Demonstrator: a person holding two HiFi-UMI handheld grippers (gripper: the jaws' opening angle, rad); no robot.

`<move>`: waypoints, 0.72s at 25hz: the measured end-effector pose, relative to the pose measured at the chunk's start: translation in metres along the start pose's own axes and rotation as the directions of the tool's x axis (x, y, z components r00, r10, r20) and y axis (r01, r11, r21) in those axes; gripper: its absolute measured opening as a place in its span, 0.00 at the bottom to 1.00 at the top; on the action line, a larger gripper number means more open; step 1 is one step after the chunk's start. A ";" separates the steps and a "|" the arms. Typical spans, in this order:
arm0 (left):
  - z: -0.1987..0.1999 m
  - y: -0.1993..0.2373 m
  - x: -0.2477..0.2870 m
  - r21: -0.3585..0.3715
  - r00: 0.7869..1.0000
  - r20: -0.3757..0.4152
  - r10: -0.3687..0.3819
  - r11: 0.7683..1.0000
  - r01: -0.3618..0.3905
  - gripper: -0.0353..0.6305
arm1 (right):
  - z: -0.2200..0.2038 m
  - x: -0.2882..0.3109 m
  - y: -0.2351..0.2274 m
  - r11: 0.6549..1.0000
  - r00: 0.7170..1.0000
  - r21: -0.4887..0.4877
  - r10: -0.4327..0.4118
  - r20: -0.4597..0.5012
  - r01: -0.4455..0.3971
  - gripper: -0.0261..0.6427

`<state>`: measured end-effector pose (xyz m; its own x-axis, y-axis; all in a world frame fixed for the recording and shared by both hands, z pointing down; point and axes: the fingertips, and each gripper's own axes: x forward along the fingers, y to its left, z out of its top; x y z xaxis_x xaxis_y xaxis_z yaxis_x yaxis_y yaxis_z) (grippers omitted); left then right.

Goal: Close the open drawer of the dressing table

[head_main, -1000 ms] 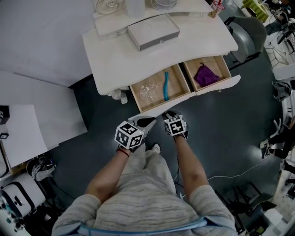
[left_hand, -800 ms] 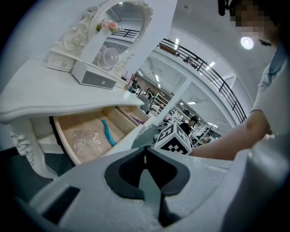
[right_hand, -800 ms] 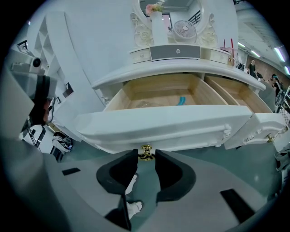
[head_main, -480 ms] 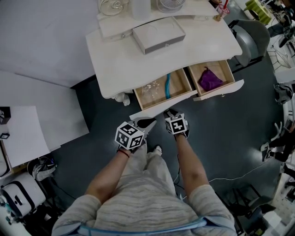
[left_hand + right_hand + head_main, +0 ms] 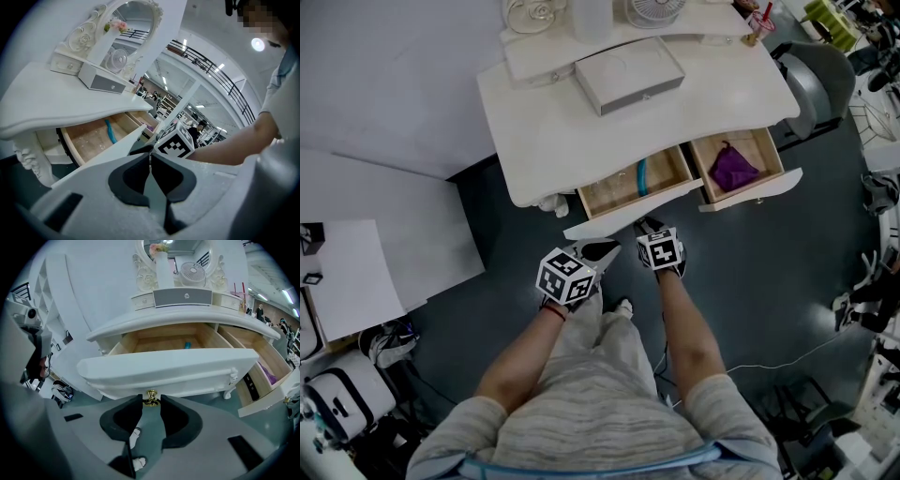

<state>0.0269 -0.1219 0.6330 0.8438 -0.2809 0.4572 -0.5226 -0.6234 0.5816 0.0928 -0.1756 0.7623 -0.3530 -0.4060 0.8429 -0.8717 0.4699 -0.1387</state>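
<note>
1. One dark floor: spreads under everything in the head view.
2. Dressing table: white, with a curved front edge; stands at the top of the head view, the middle of its surface bare.
3. Person: seen from above in a grey striped top; stretches both forearms toward the table, with a gripper in each hand.
4. Open drawer: juts partway out from under the surface, pale wood inside; turns its white front panel toward the person.
5. Second drawer: sits just right of the first, also pulled out.
6. Box: grey-white and flat; lies toward the back of the surface, with a small fan behind it.
7. Left gripper: jaws closed tip to tip with nothing between them; hovers close in front of the front panel, left of the other gripper; contact with the panel cannot be made out.
8. Right gripper: points down at the lower middle of the front panel; clamps its jaw tips on the knob there.
9. Purple cloth: lies crumpled in the second drawer.
10. Teal thing: long and narrow; lies on the open drawer's bottom, partly under the surface's edge.
11. Gold knob: small; sits on the front panel, gripped from both sides.
</note>
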 end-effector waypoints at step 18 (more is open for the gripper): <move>0.012 0.027 -0.001 -0.017 1.000 0.002 0.003 1.000 -0.003 0.09 | 0.048 0.027 -0.007 1.000 0.999 0.003 -0.012 0.053 0.012 0.22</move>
<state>0.0134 -0.1476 0.6403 0.8423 -0.2842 0.4580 -0.5274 -0.6103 0.5911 0.0732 -0.2277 0.7608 -0.3596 -0.4525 0.8161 -0.8770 0.4626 -0.1300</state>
